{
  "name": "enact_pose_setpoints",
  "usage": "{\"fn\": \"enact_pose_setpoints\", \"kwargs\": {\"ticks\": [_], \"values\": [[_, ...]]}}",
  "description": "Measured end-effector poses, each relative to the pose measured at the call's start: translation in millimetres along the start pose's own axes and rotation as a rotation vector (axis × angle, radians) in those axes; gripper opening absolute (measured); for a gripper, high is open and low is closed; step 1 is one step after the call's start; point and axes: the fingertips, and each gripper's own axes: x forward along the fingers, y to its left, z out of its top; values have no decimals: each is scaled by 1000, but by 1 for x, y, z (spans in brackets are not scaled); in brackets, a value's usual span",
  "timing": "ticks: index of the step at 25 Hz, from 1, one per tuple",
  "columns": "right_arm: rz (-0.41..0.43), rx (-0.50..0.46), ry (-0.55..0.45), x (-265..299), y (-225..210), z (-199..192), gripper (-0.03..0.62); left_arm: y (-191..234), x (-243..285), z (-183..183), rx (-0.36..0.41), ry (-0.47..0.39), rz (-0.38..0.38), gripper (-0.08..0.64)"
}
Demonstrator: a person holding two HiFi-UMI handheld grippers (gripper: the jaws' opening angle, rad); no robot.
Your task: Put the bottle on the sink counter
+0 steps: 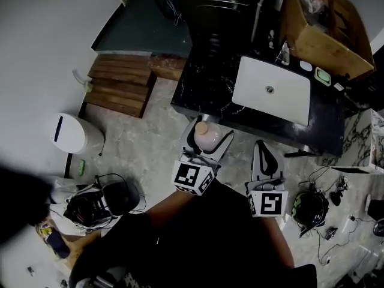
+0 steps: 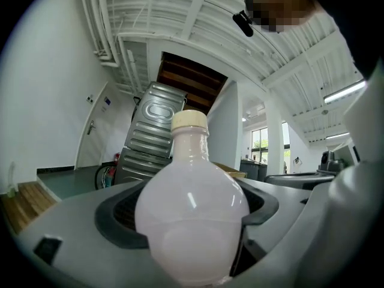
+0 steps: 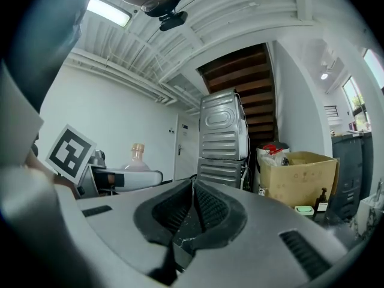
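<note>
My left gripper (image 1: 208, 141) is shut on a round, pale pink bottle (image 1: 206, 137) with a tan cap, held upright just short of the black sink counter (image 1: 204, 89). In the left gripper view the bottle (image 2: 191, 215) fills the space between the jaws, and the left gripper (image 2: 192, 221) clamps its belly. My right gripper (image 1: 266, 156) hangs beside it, shut with nothing in it; the pads meet in the right gripper view, where the gripper (image 3: 193, 212) points at the stacked machines. The bottle (image 3: 135, 159) shows at the left of that view. A white basin (image 1: 272, 89) sits in the counter.
A cardboard box (image 1: 327, 32) stands behind the basin, with soap items (image 1: 323, 76) on the counter's right end. Stacked grey appliances (image 3: 220, 138) rise beyond. A white bin (image 1: 73, 133), wooden steps (image 1: 120, 83) and cables with gear (image 1: 99, 200) lie on the floor at left.
</note>
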Motion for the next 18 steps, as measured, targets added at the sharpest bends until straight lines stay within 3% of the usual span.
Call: {"fn": "enact_pose_setpoints", "kwargs": {"ticks": [6, 18], "values": [[-5, 35, 18, 68, -1, 6, 40, 51, 34, 11, -5, 25, -10, 400], [-67, 24, 7, 192, 6, 18, 40, 136, 92, 25, 21, 45, -106, 400]]}}
